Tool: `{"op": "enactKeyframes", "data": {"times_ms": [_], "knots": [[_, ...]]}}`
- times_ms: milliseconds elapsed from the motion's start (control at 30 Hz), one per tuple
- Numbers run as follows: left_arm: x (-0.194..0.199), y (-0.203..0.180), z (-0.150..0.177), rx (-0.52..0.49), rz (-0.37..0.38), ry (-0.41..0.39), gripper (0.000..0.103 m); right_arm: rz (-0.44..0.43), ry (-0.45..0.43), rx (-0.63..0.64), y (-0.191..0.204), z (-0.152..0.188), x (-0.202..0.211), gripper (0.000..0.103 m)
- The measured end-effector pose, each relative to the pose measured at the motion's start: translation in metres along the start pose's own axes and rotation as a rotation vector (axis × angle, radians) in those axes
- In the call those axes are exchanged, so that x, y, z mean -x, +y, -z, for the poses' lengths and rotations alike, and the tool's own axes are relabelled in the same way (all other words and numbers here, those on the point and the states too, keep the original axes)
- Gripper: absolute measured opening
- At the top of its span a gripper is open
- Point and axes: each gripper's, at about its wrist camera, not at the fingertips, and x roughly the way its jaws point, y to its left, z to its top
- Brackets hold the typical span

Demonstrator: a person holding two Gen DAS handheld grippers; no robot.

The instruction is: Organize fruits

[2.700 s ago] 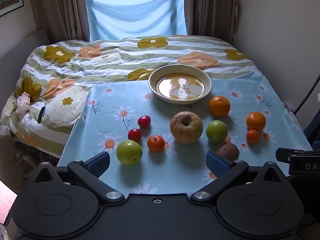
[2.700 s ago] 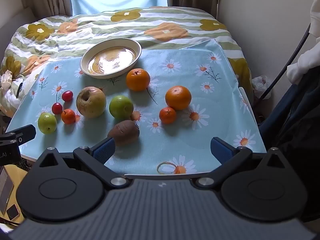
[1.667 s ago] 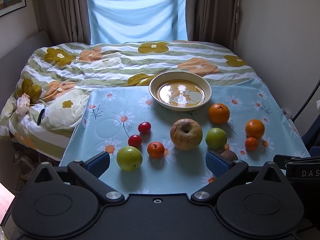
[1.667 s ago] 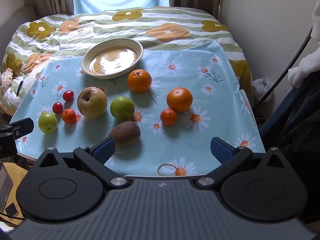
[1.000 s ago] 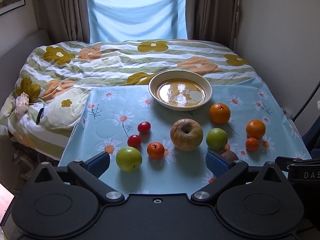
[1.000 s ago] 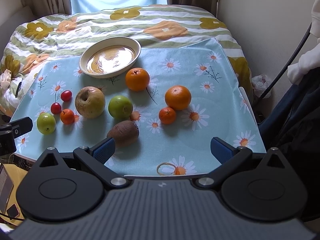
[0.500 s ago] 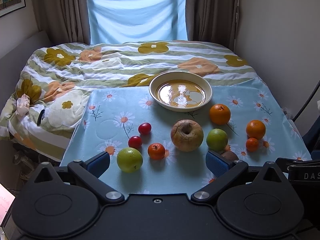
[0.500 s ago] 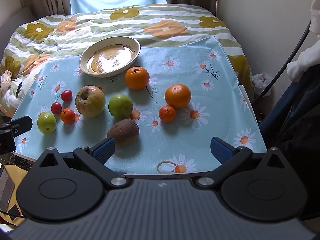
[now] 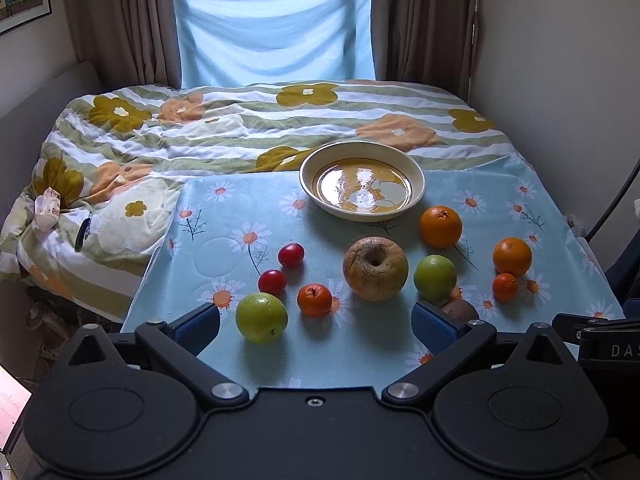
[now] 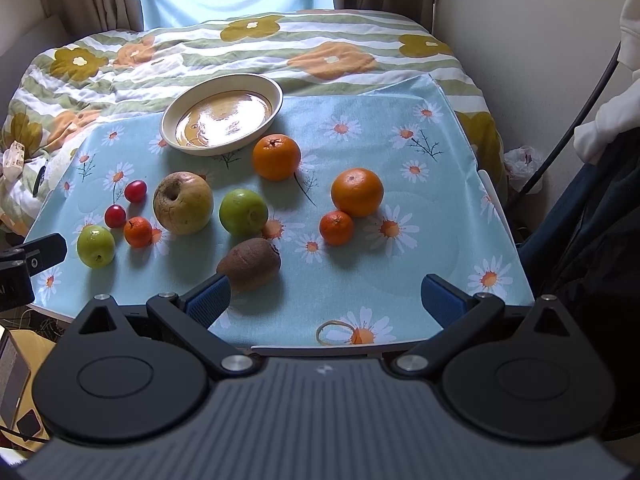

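Fruit sits loose on the daisy cloth near the empty bowl, left gripper and right gripper both hovering, jaws spread wide.

"DAS" on the right gripper's black body

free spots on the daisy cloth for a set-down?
Bare cloth right of the large orange and small tangerine, out to the daisy tablecloth edge. Also left of the cream bowl, above the red cherry tomatoes. The row from green apple to brown kiwi is crowded.
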Motion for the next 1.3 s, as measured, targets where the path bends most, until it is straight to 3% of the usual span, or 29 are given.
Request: {"op": "enactKeyframes", "data": {"times_ms": [667, 1067, 1300], "knots": [[-0.003, 0.02, -0.001, -0.065, 0.0, -0.025, 0.103, 0.001, 0.006, -0.029, 0.01, 0.0, 0.0, 0.103], [-0.072, 0.057, 0.017, -0.179, 0.057, -0.012, 0.102, -0.016, -0.01, -0.037, 0.037, 0.005, -0.046, 0.103], [-0.115, 0.074, 0.031, -0.232, 0.12, -0.003, 0.094, -0.035, -0.02, 0.026, 0.056, 0.021, -0.092, 0.103]]}}
